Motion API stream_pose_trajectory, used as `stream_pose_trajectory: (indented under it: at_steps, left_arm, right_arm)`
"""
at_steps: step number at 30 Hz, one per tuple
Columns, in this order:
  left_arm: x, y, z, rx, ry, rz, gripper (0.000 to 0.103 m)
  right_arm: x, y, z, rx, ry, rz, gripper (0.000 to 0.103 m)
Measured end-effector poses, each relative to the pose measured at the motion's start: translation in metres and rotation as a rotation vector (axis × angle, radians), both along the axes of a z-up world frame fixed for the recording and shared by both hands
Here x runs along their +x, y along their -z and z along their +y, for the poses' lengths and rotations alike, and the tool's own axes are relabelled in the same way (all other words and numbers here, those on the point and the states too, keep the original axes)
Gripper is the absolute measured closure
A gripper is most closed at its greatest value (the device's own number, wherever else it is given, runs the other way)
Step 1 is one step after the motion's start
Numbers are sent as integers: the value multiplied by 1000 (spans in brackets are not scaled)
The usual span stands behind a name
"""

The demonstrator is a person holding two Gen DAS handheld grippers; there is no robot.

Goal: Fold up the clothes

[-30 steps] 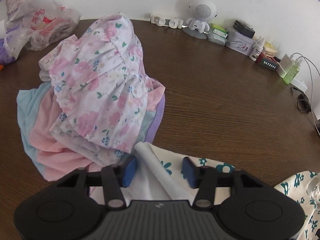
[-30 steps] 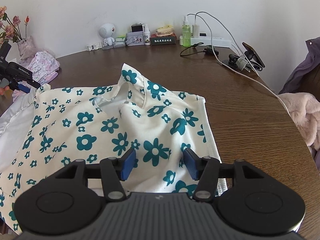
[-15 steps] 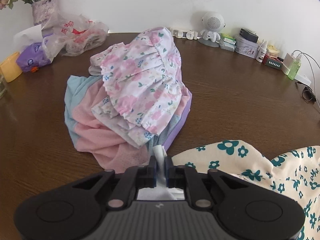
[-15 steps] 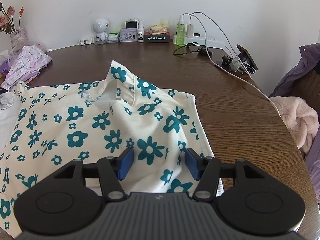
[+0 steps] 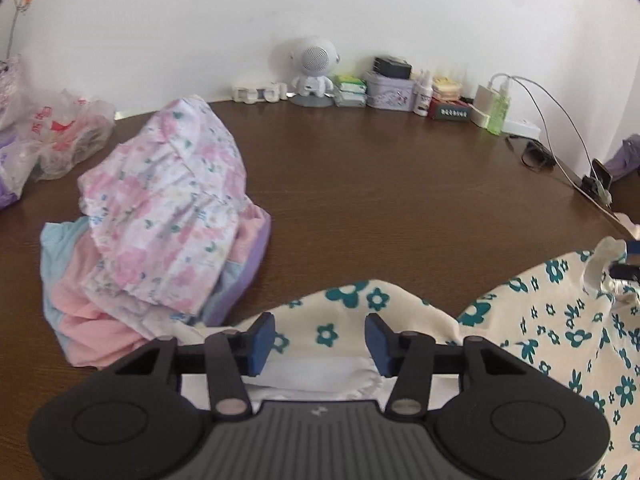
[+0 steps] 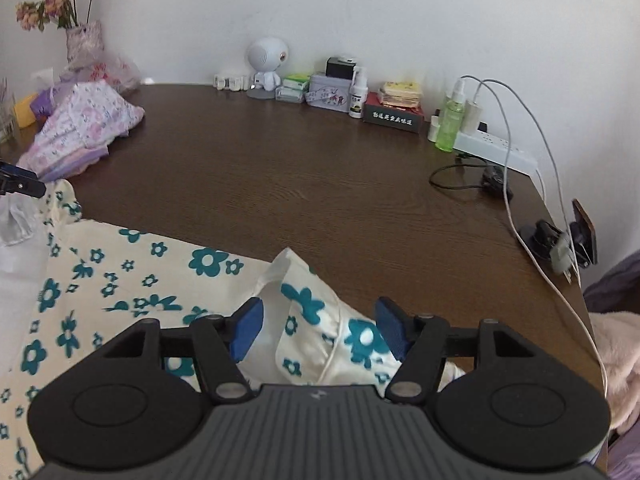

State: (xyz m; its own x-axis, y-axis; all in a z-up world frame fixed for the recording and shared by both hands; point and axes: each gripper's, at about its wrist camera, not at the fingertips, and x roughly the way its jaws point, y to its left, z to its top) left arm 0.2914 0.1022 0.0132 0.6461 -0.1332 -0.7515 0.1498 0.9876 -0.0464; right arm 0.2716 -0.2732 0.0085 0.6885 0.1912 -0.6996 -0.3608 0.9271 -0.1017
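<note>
A cream garment with teal flowers (image 5: 552, 320) lies on the brown table (image 5: 380, 200); it also shows in the right wrist view (image 6: 120, 280). My left gripper (image 5: 320, 344) is open over the garment's left edge, with white lining below it. My right gripper (image 6: 318, 326) is open over a raised fold of the garment near its right side. A pile of folded clothes, topped by a pink floral piece (image 5: 168, 208), lies left of the garment and shows far left in the right wrist view (image 6: 84, 124).
Along the wall stand a white robot figure (image 5: 314, 68), small boxes and a tin (image 5: 390, 88), a green bottle (image 6: 450, 120), and a power strip with cables (image 6: 500, 152). Plastic bags (image 5: 60, 136) and a flower vase (image 6: 82, 40) are far left. A pink fluffy item (image 6: 616, 352) lies right.
My left gripper had shut on the garment's edge, and now it is open again. Both grippers have pulled nearer; the garment now lies closer under them with a fold raised.
</note>
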Motion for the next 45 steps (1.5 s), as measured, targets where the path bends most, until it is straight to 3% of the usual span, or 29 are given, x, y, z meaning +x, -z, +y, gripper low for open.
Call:
stream_pose_trajectory:
  at_steps: [2, 3, 4, 9, 11, 13, 16, 19, 25, 27, 28, 30, 32, 35, 40, 42, 45]
  left_arm:
    - [5, 13, -8, 62, 12, 44, 92]
    - [5, 15, -9, 82, 15, 27, 93]
    - [6, 16, -9, 91, 15, 26, 95]
    - [11, 17, -2, 95, -56, 25, 96]
    - [9, 15, 0, 97, -80, 21, 91]
    - [-1, 4, 2, 88, -82, -30, 89]
    - [-20, -17, -4, 44, -24, -98, 78]
    - [-29, -32, -35, 38, 105, -95, 75]
    - [-27, -16, -87, 88, 228, -57, 69]
    - [-19, -10, -91, 72, 219, -51, 68]
    - [-14, -8, -92, 63, 211, -49, 67]
    - [-6, -4, -92, 44, 195, -50, 68]
    - [-1, -2, -92, 35, 197, -45, 73]
    - [3, 2, -90, 61, 188, -38, 100]
    - [6, 6, -84, 62, 131, -55, 98]
    - [4, 4, -83, 70, 112, -66, 91]
    - [-6, -8, -74, 63, 95, -95, 79]
  right_arm:
    - [17, 12, 10, -47, -10, 21, 49]
    - [24, 17, 10, -57, -5, 43, 82]
    - [29, 21, 8, -66, 16, 64, 98]
    - [41, 26, -20, 27, 92, 93, 96]
    - [36, 18, -27, 90, 98, 108, 85]
    - [27, 7, -32, 147, 95, 107, 64]
    - [11, -9, -30, 239, 38, 130, 64]
    - [9, -13, -16, 344, -33, 203, 64]
    - [36, 16, 17, 258, 82, 292, 63]
    - [40, 23, 17, 303, 106, 287, 64]
    - [44, 24, 17, 335, 110, 296, 71]
    - [48, 26, 19, 413, 83, 324, 102]
    - [46, 17, 22, 399, 66, 282, 102]
    - [53, 11, 12, 464, 97, 254, 102]
    - [69, 29, 8, 510, 164, 241, 101]
    - [74, 40, 10, 516, 185, 252, 101]
    - [72, 40, 6, 529, 172, 314, 91]
